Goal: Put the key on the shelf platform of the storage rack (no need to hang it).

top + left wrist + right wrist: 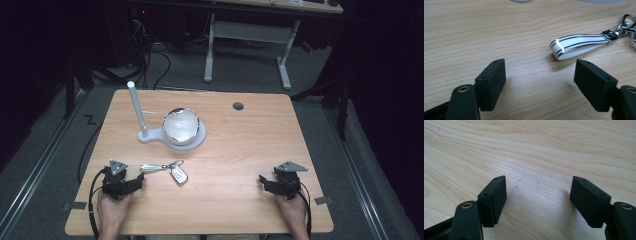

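Observation:
A key fob (178, 174) on a white strap (152, 167) with a metal clasp lies on the wooden table (235, 145), left of centre near the front. My left gripper (139, 182) rests on the table just left of it, open and holding nothing. In the left gripper view the white strap loop (576, 46) lies just beyond the open jaws (540, 82), toward the right one. My right gripper (262, 181) sits at the front right, open over bare wood (537, 200). A white stand (165, 136) with an upright post (136, 107) carries a white bowl (181, 125).
A round cable hole (238, 106) sits near the table's back edge. Behind the table stands a white desk frame (247, 35) with cables on the floor. A rail runs along each side of the table.

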Available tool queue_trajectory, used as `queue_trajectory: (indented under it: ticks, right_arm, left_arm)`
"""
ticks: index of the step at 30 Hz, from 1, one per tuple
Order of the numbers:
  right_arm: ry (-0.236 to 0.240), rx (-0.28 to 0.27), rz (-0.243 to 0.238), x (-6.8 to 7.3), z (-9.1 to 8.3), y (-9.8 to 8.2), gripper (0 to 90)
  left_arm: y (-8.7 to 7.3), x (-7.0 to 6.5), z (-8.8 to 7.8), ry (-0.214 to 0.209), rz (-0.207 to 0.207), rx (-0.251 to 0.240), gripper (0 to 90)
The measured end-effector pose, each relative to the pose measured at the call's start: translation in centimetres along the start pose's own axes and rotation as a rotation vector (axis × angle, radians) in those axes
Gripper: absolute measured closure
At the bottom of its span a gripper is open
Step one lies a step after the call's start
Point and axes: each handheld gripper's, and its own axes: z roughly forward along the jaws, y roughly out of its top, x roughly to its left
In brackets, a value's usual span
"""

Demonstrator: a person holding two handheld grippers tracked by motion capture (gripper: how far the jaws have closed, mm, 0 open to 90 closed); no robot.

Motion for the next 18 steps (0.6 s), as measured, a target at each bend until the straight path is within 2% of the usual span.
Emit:
queue_trajectory:
  ticks: [9, 18]
  right_arm:
    - [0.0, 0.0, -0.001, 0.0, 0.0, 0.0, 30.0]
    - [0.0, 0.0, 0.0, 0.0, 0.0, 0.0, 30.0]
  left_arm:
    - [0.7, -0.9, -0.4, -0.042, 0.023, -0.019, 24.7]
    - [1.8, -2.6, -0.7, -0.075, 0.049, -0.032, 24.0]
